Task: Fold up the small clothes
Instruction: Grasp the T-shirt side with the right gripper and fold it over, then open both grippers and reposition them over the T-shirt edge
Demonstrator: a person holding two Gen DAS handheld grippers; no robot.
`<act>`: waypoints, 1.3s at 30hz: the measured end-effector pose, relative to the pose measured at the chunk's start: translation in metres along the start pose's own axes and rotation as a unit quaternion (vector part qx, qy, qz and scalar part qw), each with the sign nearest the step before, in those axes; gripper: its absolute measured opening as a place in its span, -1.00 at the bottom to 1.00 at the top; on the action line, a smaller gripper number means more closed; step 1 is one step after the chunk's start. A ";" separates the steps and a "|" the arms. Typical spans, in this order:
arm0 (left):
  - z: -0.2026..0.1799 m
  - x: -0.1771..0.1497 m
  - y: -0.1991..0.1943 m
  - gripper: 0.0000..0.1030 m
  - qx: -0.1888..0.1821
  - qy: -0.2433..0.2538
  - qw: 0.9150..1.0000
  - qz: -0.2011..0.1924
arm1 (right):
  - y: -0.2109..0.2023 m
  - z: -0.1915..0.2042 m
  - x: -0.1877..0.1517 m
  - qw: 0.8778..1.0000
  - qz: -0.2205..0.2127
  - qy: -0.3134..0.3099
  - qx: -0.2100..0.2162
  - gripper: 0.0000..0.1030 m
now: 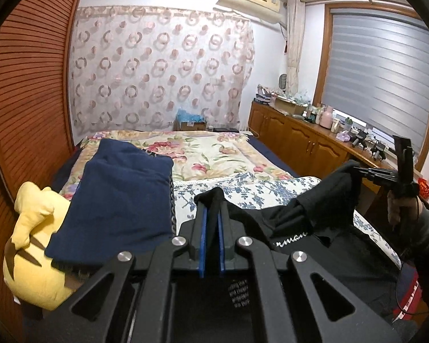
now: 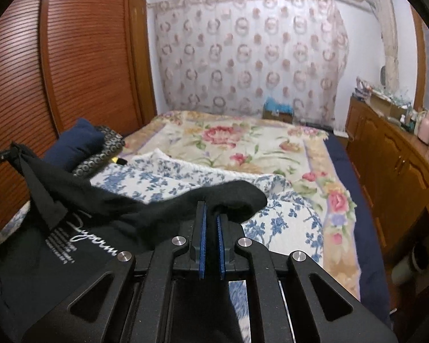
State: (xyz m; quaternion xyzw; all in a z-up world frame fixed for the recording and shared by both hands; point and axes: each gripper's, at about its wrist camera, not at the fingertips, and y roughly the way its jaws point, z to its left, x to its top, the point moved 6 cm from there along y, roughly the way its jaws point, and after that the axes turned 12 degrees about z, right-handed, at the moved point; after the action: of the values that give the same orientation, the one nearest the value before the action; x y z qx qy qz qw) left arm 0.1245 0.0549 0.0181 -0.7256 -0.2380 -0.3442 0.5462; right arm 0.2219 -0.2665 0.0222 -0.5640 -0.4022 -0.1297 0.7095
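A black garment with white script lettering (image 1: 289, 217) hangs stretched between my two grippers above the bed. My left gripper (image 1: 211, 200) is shut on one top corner of it. My right gripper (image 2: 211, 208) is shut on the other corner, where the cloth (image 2: 157, 208) bunches over the fingertips. The right gripper also shows at the right of the left wrist view (image 1: 357, 170), held in a gloved hand. The left gripper shows at the left edge of the right wrist view (image 2: 13, 150). The garment's lower part hangs below both, partly hidden by the gripper bodies.
A bed with a floral quilt (image 1: 214, 148) and a blue-flowered white cloth (image 2: 163, 177) lies ahead. A folded navy cloth (image 1: 120, 194) rests on a yellow plush toy (image 1: 31, 243) at left. A wooden louvred wardrobe (image 2: 71, 57) stands left, a cluttered wooden cabinet (image 1: 306, 140) right.
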 end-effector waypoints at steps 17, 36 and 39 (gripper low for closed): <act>0.014 -0.092 -0.076 -0.93 0.023 -0.041 0.999 0.000 | -0.096 0.023 -0.110 1.000 0.009 0.021 -0.015 -0.94; 0.026 -0.133 -0.063 -0.15 0.056 -0.041 0.996 0.061 | -0.091 0.029 -0.178 0.996 0.086 0.018 -0.023 -0.60; 0.028 -0.128 -0.053 0.05 0.057 -0.030 0.995 0.069 | -0.095 0.025 -0.167 0.997 0.072 0.016 -0.036 -0.34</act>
State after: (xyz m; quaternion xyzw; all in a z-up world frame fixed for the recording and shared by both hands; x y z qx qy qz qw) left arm 0.0099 0.1006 -0.0501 -0.7181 -0.2225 -0.2693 0.6019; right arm 0.0435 -0.3205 -0.0309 -0.6148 -0.3443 -0.1013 0.7023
